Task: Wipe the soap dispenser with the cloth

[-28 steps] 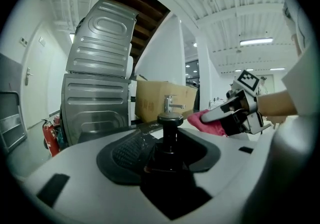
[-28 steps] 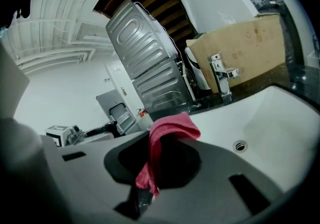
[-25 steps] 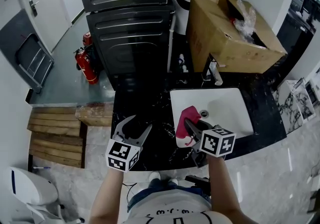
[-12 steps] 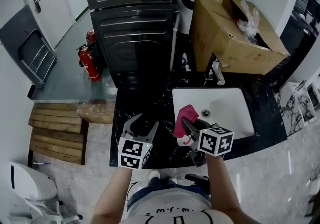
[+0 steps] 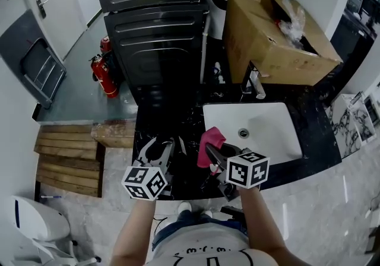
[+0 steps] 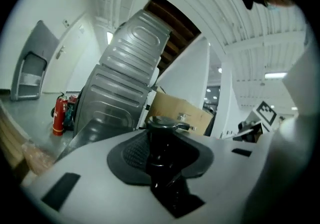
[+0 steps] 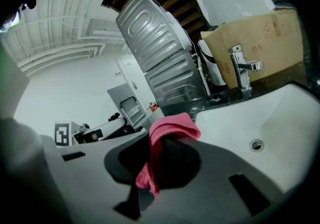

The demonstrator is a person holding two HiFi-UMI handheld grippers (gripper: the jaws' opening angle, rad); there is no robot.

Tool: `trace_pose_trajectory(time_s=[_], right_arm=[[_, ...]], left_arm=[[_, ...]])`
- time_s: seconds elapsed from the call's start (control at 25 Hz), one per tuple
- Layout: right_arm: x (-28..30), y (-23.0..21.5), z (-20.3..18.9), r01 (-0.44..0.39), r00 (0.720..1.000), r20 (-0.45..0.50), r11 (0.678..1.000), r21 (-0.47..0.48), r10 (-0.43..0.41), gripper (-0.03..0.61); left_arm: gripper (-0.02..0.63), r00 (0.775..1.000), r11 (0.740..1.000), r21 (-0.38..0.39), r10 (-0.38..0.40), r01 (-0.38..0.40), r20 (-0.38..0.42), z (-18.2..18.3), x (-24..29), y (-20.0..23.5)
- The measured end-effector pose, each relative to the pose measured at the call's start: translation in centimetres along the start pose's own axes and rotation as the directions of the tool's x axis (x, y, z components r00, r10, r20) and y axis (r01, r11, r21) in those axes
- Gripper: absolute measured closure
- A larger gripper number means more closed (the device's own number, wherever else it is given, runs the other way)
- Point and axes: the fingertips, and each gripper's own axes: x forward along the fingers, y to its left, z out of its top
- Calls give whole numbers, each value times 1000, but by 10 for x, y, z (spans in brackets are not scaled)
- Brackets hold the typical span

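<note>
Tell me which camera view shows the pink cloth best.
The right gripper view: the pink cloth sits large in the middle, pinched in the jaws of the right gripper. The head view shows it small, by the left edge of the white sink. The left gripper view does not show it.

Lost in the dark gap of the left gripper (image 6: 161, 144): base of the soap dispenser (image 6: 165, 125). Buried inside the right gripper (image 7: 167, 157): lower end of the cloth (image 7: 170, 128). Too small to read: print on the cardboard box (image 7: 260, 38).
</note>
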Motion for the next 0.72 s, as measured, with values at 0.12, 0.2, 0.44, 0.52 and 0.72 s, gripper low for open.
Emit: trace_pose_trajectory(time_s=[0.12,0.2,0.44,0.52,0.72], right_arm=[[10,16,-2,-44,999,-14,999,-12,44,529],[19,31,-2,-85,996,-25,996,-29,85,530],[51,78,1,-201,978,-75,972,-120,193,529],[59,82,-6,-204,976,-109,968,-149,189,529],[64,51,-28,-133,978,-179,981,-140,107,531]], left_arm=[[503,997,992,-126,7,3,77,5,-14,18],[506,995,987,-161,12,5,103,5,-21,25],[508,994,988,-154,10,7,108,3,-29,28],[508,994,987,-161,14,4,108,2,-31,30],[508,993,983,-185,15,7,116,1,-35,36]])
